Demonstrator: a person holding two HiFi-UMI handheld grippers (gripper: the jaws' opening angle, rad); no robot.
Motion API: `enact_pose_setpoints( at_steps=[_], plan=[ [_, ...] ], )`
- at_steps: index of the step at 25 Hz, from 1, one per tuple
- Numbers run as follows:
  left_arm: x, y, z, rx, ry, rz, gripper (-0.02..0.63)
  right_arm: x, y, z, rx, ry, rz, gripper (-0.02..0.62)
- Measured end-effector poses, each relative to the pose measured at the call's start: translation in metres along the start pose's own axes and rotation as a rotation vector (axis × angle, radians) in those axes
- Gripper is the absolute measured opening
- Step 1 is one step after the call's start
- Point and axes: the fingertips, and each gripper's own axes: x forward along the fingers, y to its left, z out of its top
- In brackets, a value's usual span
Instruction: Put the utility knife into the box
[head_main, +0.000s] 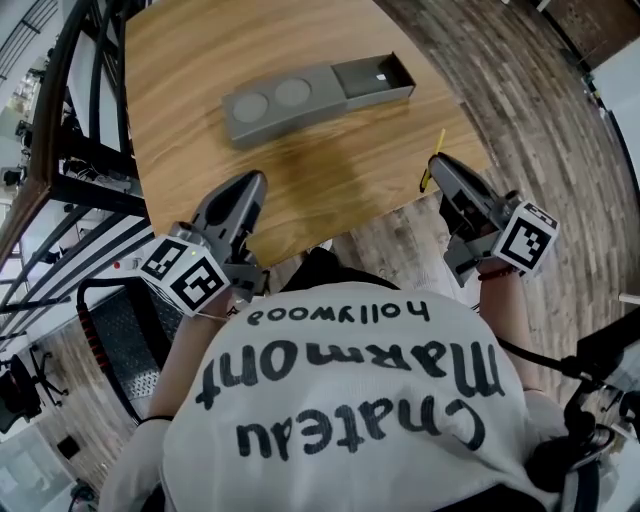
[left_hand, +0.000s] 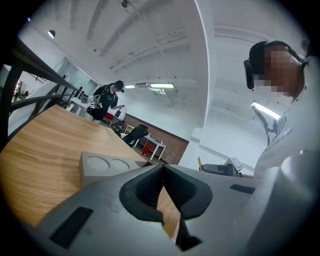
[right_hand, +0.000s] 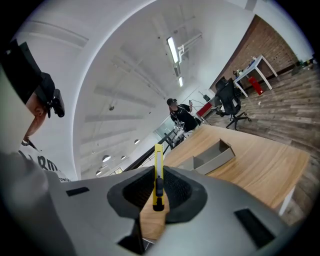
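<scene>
A grey box (head_main: 318, 97) lies on the wooden table (head_main: 200, 60), its drawer tray (head_main: 372, 78) slid open at the right end; it also shows in the left gripper view as the box (left_hand: 107, 167) and in the right gripper view as the tray (right_hand: 214, 156). My right gripper (head_main: 433, 162) is shut on a slim yellow utility knife (head_main: 432, 160), which stands up between the jaws (right_hand: 158, 175), at the table's near right edge. My left gripper (head_main: 254, 182) is shut and empty over the near edge, short of the box.
The table's near edge runs between the two grippers. A black metal rack (head_main: 70, 150) stands at the left. Wooden floor (head_main: 540, 120) lies to the right. A person (left_hand: 106, 100) stands by far desks, with office chairs (right_hand: 231, 100) beyond the table.
</scene>
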Motion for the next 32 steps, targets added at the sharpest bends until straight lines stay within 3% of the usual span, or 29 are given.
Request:
enact_pose_setpoints(
  at_steps=[10,21,24,27,32],
  plan=[
    [0.016,0.038,-0.004,-0.032,0.06,0.06,0.006,0.047,-0.043,0.001,0.061,0.027,-0.007,0.057],
    [0.046,0.058,-0.013,-0.064,0.061,0.029,0.006,0.11,-0.053,-0.019,0.0,0.128,0.01,0.057],
    [0.048,0.066,-0.004,-0.037,-0.005,0.06,0.006,0.129,-0.059,-0.024,-0.051,0.163,0.019,0.057],
    [0.052,0.079,0.001,-0.061,-0.016,0.068,0.006,0.148,-0.067,-0.025,-0.125,0.217,-0.004,0.057],
    [0.052,0.099,0.007,-0.106,-0.045,0.097,0.006,0.168,-0.084,-0.022,-0.337,0.331,-0.072,0.057]
  ],
)
